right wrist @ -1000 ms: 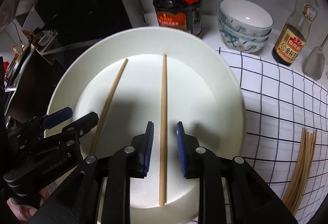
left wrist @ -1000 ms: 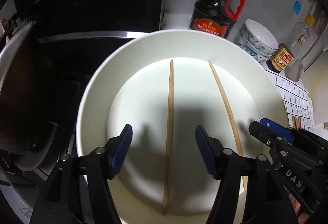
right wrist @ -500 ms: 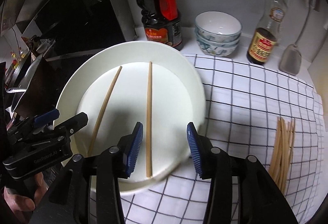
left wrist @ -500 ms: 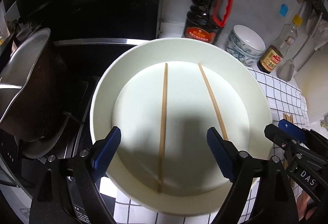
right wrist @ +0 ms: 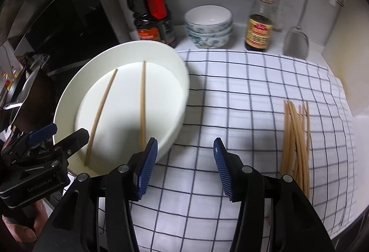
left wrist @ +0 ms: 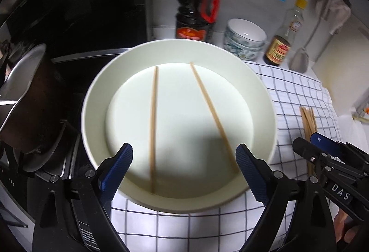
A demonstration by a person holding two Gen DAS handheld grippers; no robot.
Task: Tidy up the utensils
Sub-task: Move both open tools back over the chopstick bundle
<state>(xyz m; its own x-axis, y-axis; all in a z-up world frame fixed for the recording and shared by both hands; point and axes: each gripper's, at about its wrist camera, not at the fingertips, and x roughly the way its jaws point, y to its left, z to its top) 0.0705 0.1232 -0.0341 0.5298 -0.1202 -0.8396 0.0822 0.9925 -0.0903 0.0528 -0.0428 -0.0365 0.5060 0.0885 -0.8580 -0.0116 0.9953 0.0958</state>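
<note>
Far left, only the left wrist view takes in the dark pot (left wrist: 27,99) on the stove, sitting just beside the white plate (left wrist: 258,95). Two chopsticks (left wrist: 153,122) lie apart in that plate, one straight, the other slanting right. The left claw (left wrist: 184,173) hangs over the plate's near rim with its jaws wide apart, having just been opening, and nothing between them; the straight stick's near end lies under the gap and the slanted stick ends by the right pad. The right wrist view shows the same plate (right wrist: 180,81) off to its left, and it alone lays out the whole checked cloth (right wrist: 242,90) and the bundle of chopsticks (right wrist: 297,136) on its right side. The right claw (right wrist: 184,164) is over bare cloth between plate and bundle, jaws parted and just been opening, gripping nothing. Along the far wall stand a soy bottle (right wrist: 150,9), stacked bowls (right wrist: 208,25), a smaller bottle (right wrist: 261,14) and a spatula (right wrist: 296,42).
</note>
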